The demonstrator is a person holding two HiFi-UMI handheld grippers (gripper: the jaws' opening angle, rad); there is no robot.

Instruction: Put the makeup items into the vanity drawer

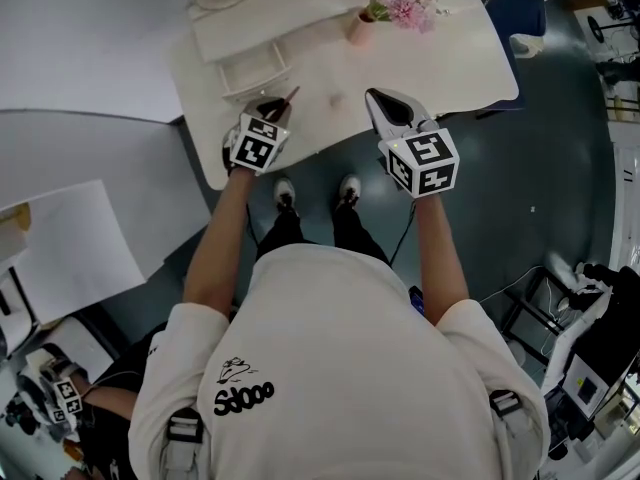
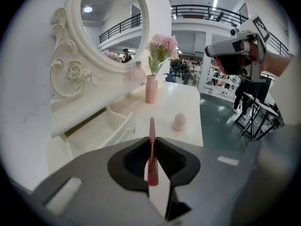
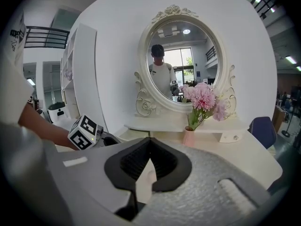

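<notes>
My left gripper (image 1: 281, 114) (image 2: 151, 144) is shut on a thin dark-pink makeup pencil (image 2: 151, 154) (image 1: 291, 99), whose tip sticks out past the jaws. It hovers over the white vanity (image 1: 450, 63), just in front of the open drawer (image 1: 250, 72) (image 2: 101, 131). A beige makeup sponge (image 2: 179, 122) (image 1: 335, 97) stands on the tabletop to the right of the drawer. My right gripper (image 1: 380, 101) (image 3: 150, 141) is held above the vanity's front edge, jaws together at the tips, with nothing gripped.
A pink vase of pink flowers (image 1: 360, 26) (image 2: 151, 88) (image 3: 188, 136) stands at the back of the vanity, below the oval mirror (image 3: 181, 62) (image 2: 108, 22). A small shut drawer (image 3: 230, 136) is at the right. A blue chair (image 1: 515, 8) stands beside the table.
</notes>
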